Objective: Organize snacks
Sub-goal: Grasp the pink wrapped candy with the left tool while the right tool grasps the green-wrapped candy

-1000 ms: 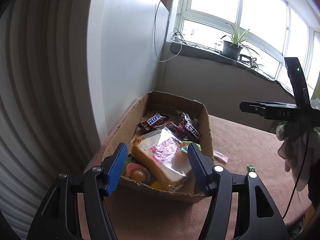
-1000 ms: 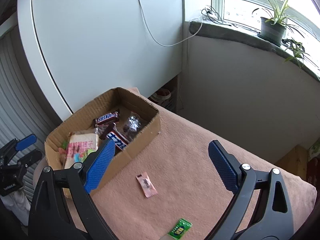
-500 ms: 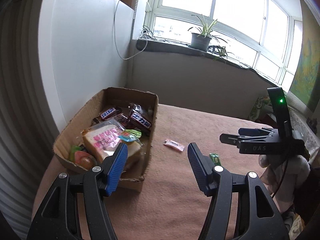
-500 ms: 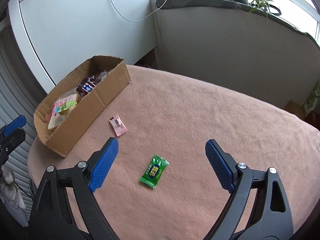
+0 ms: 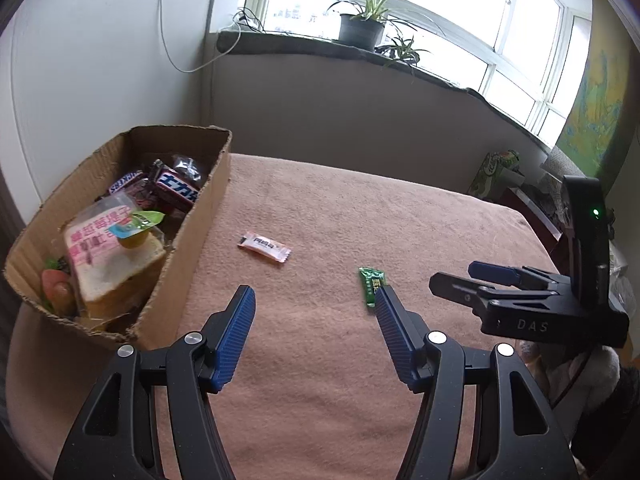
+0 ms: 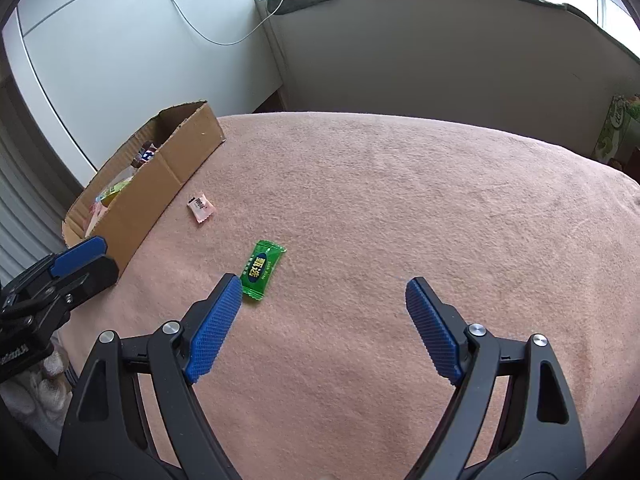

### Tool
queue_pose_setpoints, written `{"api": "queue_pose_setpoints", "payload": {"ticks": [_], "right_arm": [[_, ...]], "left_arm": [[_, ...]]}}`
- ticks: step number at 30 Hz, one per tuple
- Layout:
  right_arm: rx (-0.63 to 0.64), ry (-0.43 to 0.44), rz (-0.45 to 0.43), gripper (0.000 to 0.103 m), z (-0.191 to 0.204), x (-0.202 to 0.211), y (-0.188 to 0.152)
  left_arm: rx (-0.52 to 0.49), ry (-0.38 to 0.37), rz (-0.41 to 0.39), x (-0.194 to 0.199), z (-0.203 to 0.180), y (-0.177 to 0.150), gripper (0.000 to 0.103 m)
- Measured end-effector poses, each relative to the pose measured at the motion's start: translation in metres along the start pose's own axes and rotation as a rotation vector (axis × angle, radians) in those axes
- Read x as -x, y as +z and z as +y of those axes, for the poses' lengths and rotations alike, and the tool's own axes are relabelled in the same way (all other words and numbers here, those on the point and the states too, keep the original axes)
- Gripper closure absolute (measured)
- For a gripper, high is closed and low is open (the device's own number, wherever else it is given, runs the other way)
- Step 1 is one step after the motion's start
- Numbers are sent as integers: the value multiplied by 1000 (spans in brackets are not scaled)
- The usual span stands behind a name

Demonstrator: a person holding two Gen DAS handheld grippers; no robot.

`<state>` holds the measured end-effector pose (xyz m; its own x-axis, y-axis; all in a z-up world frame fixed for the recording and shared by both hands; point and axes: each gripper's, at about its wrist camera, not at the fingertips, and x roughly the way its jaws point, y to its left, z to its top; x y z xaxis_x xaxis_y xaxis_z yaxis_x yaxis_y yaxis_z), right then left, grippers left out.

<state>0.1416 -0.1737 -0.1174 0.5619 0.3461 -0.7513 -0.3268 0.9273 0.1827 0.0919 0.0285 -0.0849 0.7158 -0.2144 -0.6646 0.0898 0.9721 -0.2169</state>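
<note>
A cardboard box (image 5: 181, 240) (image 6: 160, 184) full of snacks stands at the left of the pink-clothed table. A pink candy wrapper (image 5: 264, 246) (image 6: 201, 209) lies on the cloth just right of the box. A green candy packet (image 5: 372, 285) (image 6: 262, 270) lies farther right. My left gripper (image 5: 314, 300) hovers open over the cloth, its right fingertip just in front of the green packet. My right gripper (image 6: 324, 286) stands open and empty, the green packet just beyond its left fingertip. Each gripper shows at the edge of the other's view.
In the box lie wrapped bread (image 5: 108, 256), chocolate bars (image 5: 176, 192) and a jelly cup (image 5: 136, 230). A white wall and a windowsill with a potted plant (image 5: 362, 28) stand behind. A gloved hand (image 5: 580, 376) holds the right gripper. Clutter (image 5: 500, 172) lies off the table's right edge.
Both grippers swung away from the box toward the loose candies and dropped closer to the cloth. The right gripper's jaws narrowed a little. The green packet now lies right at both grippers' fingertips.
</note>
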Motion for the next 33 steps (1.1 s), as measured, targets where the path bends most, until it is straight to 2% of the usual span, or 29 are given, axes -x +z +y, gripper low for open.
{"api": "queue_pose_setpoints", "payload": {"ticks": [2, 6, 10, 14, 18, 21, 28, 33], "right_arm": [[-14, 6, -5, 17, -6, 2, -2], [-37, 28, -3, 29, -16, 3, -4], [-45, 53, -2, 29, -19, 3, -5], [-30, 69, 7, 30, -12, -2, -5], [-22, 93, 29, 39, -2, -12, -4], [3, 97, 48, 39, 13, -23, -3], [58, 71, 76, 39, 44, -50, 1], [94, 36, 81, 39, 57, -58, 5]], "left_arm": [[8, -4, 24, -12, -2, 6, 41], [37, 2, 77, -40, -2, 17, 41], [61, 43, 115, -63, 2, 21, 41], [83, 82, 132, -76, 9, 22, 41], [98, 102, 146, -85, 15, 21, 42], [92, 113, 150, -90, 16, 21, 42], [62, 106, 161, -99, 19, 28, 66], [22, 96, 158, -102, 16, 28, 68]]}}
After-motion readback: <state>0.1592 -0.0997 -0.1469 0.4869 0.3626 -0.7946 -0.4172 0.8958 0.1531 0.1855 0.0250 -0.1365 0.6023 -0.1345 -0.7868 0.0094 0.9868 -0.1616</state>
